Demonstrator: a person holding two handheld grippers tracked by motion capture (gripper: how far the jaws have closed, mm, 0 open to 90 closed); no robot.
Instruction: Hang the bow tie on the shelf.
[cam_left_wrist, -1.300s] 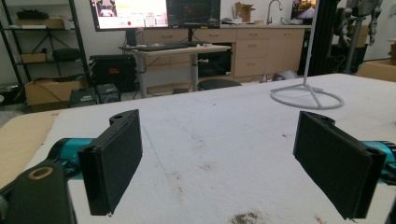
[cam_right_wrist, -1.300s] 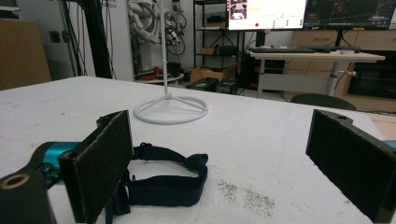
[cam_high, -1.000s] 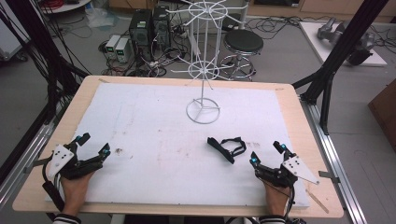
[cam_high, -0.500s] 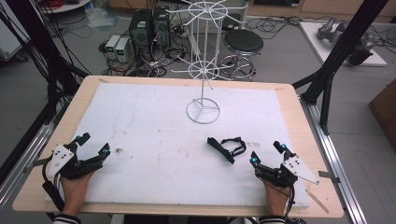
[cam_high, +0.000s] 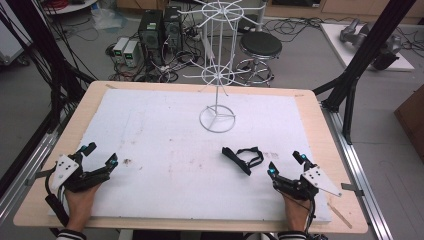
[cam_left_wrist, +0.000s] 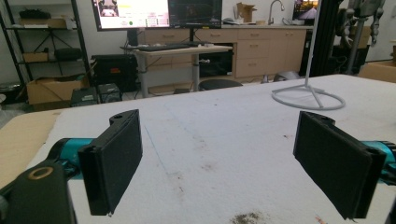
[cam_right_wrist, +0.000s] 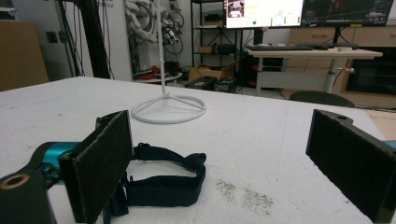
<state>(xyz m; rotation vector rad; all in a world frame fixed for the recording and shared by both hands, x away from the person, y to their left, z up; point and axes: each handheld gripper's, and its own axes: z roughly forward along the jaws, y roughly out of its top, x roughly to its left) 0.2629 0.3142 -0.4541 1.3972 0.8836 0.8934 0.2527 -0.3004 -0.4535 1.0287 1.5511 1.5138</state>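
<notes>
A dark strap (cam_high: 243, 158), a looped band with a bow-like knot, lies flat on the white pad (cam_high: 165, 150) that covers the table (cam_high: 320, 145). It sits right of centre, toward the near edge, touching nothing else. In the right gripper view the strap (cam_right_wrist: 163, 179) lies just ahead of the left-hand jaw, partly hidden behind it.

The right tool (cam_high: 286, 165) rests on the pad just to the right of the strap, near it but not touching. Its jaws stand wide apart and hold nothing. A hand (cam_high: 296, 212) grips it from the near edge.

The left tool (cam_high: 100, 155) rests well apart from the strap, at the pad's near left corner. Its jaws are also spread wide and empty, with bare, lightly stained pad between them.

Behind the strap, toward the far side, a white wire rack (cam_high: 217, 75) stands upright on a ring base, its hooks bare.

The work looks barely begun: the strap is not yet gripped, and picking it up and probably hanging it on the rack is all left to do.
</notes>
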